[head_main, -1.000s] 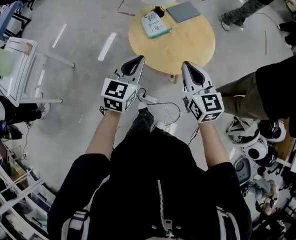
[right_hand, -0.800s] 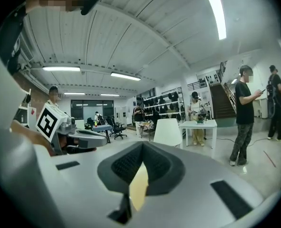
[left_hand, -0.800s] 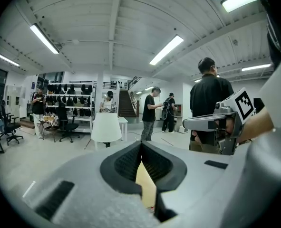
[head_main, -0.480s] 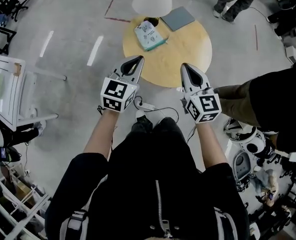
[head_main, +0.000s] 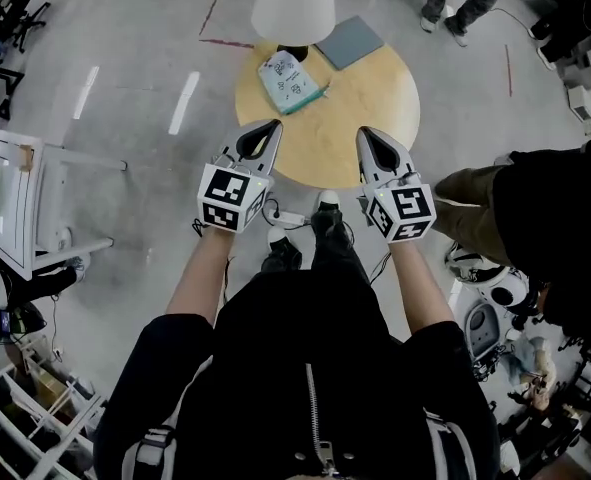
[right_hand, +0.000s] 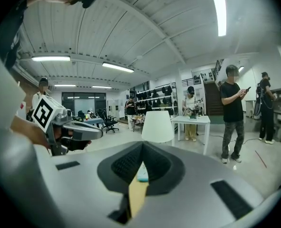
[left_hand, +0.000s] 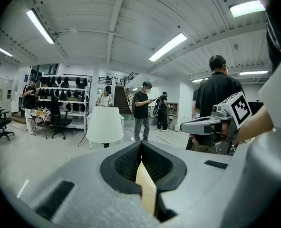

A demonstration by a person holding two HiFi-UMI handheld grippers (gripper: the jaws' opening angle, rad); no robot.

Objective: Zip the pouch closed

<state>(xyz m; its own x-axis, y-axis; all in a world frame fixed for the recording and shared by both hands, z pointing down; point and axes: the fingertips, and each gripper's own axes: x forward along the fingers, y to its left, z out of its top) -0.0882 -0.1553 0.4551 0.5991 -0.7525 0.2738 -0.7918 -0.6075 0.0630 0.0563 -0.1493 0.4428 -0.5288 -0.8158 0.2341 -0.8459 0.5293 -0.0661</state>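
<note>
Black short-sleeve top (head_main: 275,358), silver centre zipper (head_main: 315,418), grey strap fittings (head_main: 153,446) at the shoulders. Dark trousers (head_main: 340,258), black shoes (head_main: 281,258). Left tool (head_main: 272,125) and right tool (head_main: 363,133): pale grey shells, black ribbed pads at the tips, each with a white cube (head_main: 225,198) of black square markers.

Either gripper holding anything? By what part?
Nothing held. Left gripper and right gripper are both shut and empty; the pouch lies on the table.
</note>
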